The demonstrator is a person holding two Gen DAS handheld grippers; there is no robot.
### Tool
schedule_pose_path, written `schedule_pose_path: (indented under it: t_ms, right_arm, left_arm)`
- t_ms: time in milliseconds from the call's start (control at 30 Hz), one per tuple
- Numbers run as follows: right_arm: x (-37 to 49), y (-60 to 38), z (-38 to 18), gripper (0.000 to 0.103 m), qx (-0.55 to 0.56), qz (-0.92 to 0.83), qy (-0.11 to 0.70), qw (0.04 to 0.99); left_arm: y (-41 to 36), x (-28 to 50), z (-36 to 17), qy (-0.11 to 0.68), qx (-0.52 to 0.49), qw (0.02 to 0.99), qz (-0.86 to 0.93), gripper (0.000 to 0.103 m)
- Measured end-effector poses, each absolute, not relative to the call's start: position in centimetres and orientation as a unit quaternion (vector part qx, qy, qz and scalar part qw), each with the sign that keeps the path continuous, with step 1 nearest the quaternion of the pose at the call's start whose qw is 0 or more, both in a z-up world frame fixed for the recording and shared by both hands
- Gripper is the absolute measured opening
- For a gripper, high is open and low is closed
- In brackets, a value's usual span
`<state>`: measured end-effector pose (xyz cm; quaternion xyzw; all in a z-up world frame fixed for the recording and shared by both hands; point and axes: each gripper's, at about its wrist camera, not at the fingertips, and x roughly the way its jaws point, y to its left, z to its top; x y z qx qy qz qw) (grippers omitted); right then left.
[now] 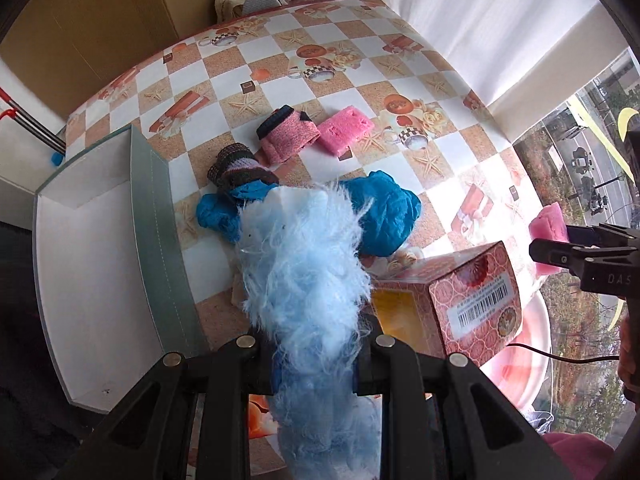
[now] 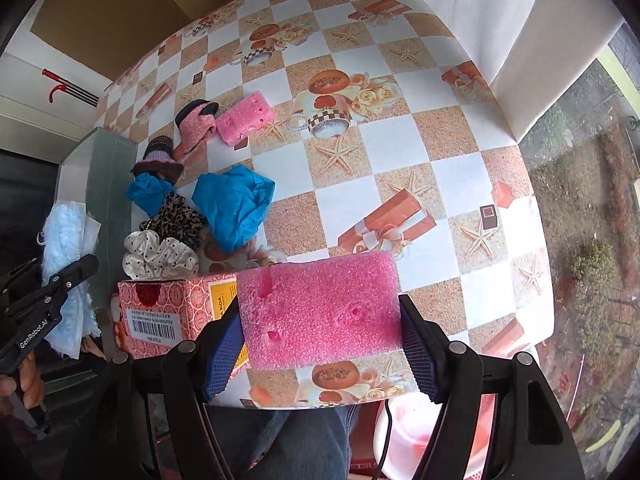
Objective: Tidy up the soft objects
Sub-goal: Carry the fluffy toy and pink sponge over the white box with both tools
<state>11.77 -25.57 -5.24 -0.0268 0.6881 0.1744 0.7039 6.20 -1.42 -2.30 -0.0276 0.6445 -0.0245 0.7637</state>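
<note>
Left gripper [image 1: 316,360]: clamped on a pale-blue fluffy piece [image 1: 308,280], long shaggy fibres, held just beside the open white box [image 1: 100,264].
Right gripper [image 2: 320,340]: pinching a pink foam block [image 2: 320,312], coarse-pored and dimpled, above the table's [image 2: 400,140] near edge.

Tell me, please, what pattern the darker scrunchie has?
Leopard print on the darker scrunchie, clearest in the right wrist view.

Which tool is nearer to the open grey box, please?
Left. The left tool, gripping blue fluff, is beside the grey box; the right tool, holding a pink sponge, is farther right.
</note>
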Motion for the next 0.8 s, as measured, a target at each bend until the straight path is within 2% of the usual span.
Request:
schedule_pose_path:
  t_ms: [300,800]
  right_arm:
    - [5.2,-22.3,-4.1,0.073,-0.057,0.211,0.707,0.673]
    - [3.1,-11.2,0.6,0.073,-0.161,0.316,0.652,0.671]
  left_arm:
    - [-1.7,0.8,-1.8,0.636,-0.005,0.770,-0.043,0.026]
    - [2.7,-3.6,1.4,0.586,-0.032,0.810,0.008,0.026]
